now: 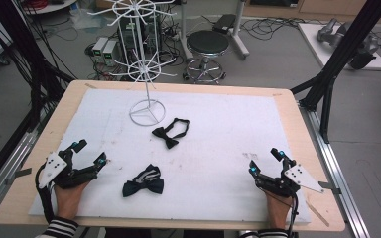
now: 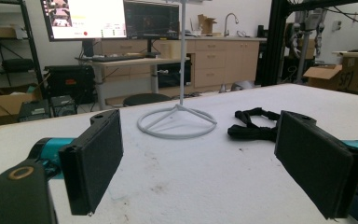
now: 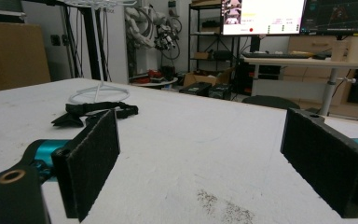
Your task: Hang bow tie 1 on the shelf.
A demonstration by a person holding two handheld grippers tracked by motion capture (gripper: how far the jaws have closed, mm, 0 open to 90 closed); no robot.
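Two black bow ties lie on the white mat (image 1: 218, 144). One bow tie with its strap looped (image 1: 170, 132) rests near the middle, just in front of the white wire rack (image 1: 147, 112); the left gripper view has this tie (image 2: 254, 128) past the rack's ring base (image 2: 177, 123), and the right gripper view has it (image 3: 91, 113) too. A second bow tie with striped lining (image 1: 144, 181) lies nearer the front. My left gripper (image 1: 90, 153) rests low at the front left, open and empty (image 2: 198, 163). My right gripper (image 1: 265, 161) sits at the front right, open and empty (image 3: 205, 163).
The rack's thin pole (image 2: 182, 51) rises from its ring base to spoked arms above the table's far side. A black stool (image 1: 207, 47) and cables stand on the floor beyond the table. Black frame posts (image 1: 345, 49) flank the table's right side.
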